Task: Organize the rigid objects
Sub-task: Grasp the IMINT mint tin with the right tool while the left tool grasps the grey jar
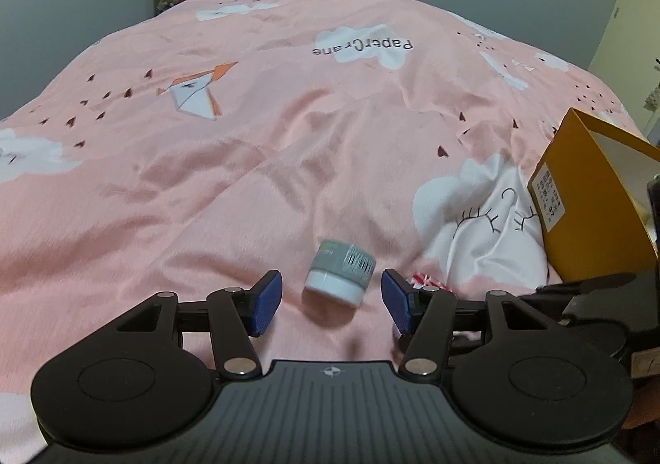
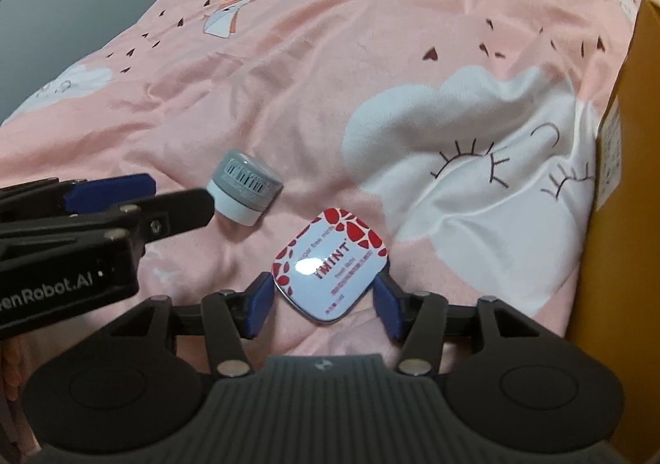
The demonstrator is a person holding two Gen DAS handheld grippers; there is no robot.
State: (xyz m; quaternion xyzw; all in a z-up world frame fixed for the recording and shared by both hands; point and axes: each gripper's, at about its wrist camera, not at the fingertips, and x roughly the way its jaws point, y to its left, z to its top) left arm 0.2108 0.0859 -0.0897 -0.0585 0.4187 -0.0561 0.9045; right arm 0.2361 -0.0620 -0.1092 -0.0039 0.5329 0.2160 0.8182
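Mint tin (image 2: 330, 263) between open right gripper (image 2: 326, 303), jar (image 2: 244, 191) nearby

mint tin (image 2: 330, 278): "IMINT" | quilt (image 1: 288, 158): "PaperCrane" | left hand-held gripper (image 2: 181, 195): "enRobot.AI"

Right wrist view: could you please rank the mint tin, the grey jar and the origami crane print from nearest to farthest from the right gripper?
1. Mint tin, between the right gripper fingers.
2. Grey jar, ahead-left.
3. Origami crane print, far upper left.
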